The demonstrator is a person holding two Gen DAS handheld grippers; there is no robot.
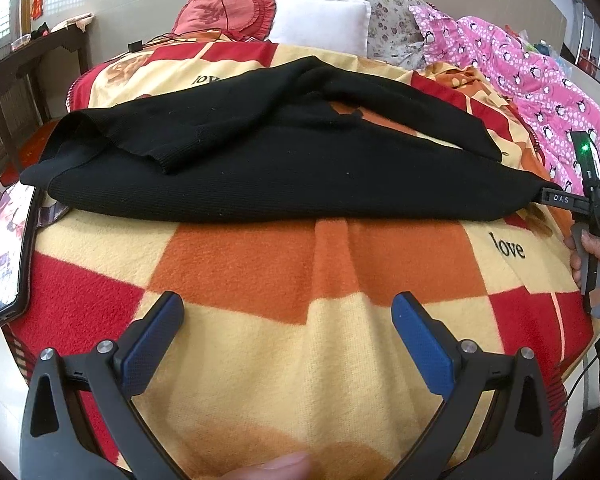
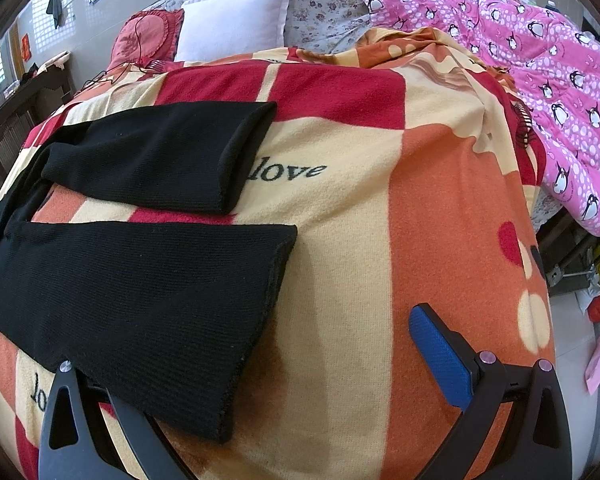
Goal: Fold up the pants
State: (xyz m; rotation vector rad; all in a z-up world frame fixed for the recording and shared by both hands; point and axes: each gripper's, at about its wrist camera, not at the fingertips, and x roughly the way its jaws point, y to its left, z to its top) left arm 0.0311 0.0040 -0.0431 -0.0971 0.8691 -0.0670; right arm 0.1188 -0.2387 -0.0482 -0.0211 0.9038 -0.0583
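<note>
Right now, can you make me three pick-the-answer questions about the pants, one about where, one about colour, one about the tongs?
1. Where do the pants lie?
A. on the checked blanket
B. on the floor
C. on the white pillow

2. What colour are the pants?
A. pink
B. black
C. white

3. How are the left tongs?
A. shut on the pants
B. shut on nothing
C. open, holding nothing

Answers: 1 A, the pants are spread across the blanket; 2 B, the knit cloth is black all over; 3 C, the blue pads stand wide apart over bare blanket.
</note>
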